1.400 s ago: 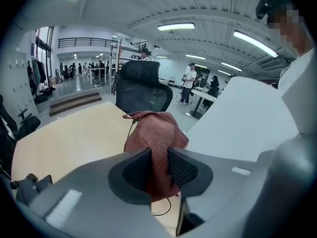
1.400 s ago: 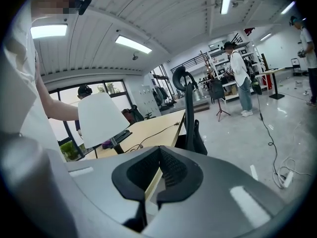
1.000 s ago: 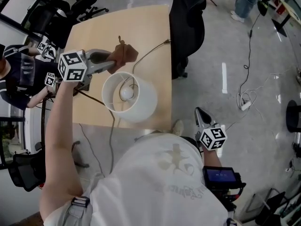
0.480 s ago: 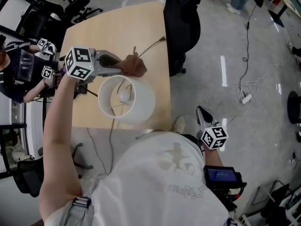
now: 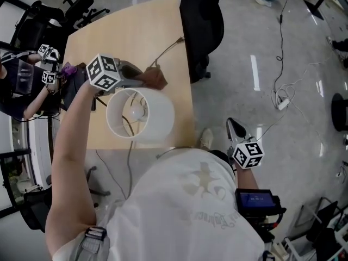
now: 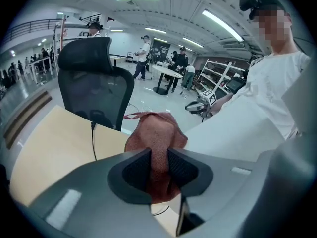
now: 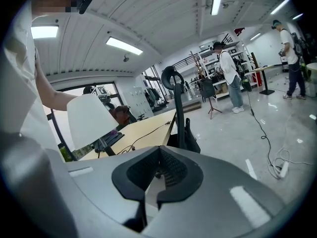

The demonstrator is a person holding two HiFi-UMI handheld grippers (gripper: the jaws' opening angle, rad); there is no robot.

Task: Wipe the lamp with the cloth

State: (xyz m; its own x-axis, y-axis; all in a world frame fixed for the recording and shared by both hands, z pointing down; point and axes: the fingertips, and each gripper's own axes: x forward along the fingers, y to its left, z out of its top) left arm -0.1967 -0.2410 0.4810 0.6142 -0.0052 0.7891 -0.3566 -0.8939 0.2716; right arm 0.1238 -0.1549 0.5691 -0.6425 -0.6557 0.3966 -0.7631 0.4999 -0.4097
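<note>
Since a second ago the left tool (image 5: 142, 80) has been sinking with the cloth (image 5: 155, 79) toward the lamp (image 5: 159, 119), so the cloth, which was hanging clear beyond the white shade, is now sitting right at the shade's far rim; whether it is actually pressing on the rim is not showing from above; the left tool's pads are clamping a fold of the reddish-brown cloth, and the rest of it is bunching out past the tips; the lamp is standing near the front edge of the pale wooden desk (image 5: 130, 31), its shade opening upward so that the bulb (image 5: 135, 112) is showing inside; a thin cord (image 5: 166, 52) is trailing across the desk toward its far edge, where a black chair (image 5: 201, 20) is standing; the right tool (image 5: 235, 128) is hanging off to the side of the desk, over the floor, well apart from the lamp, and its pads are lying together with nothing between them.
</note>
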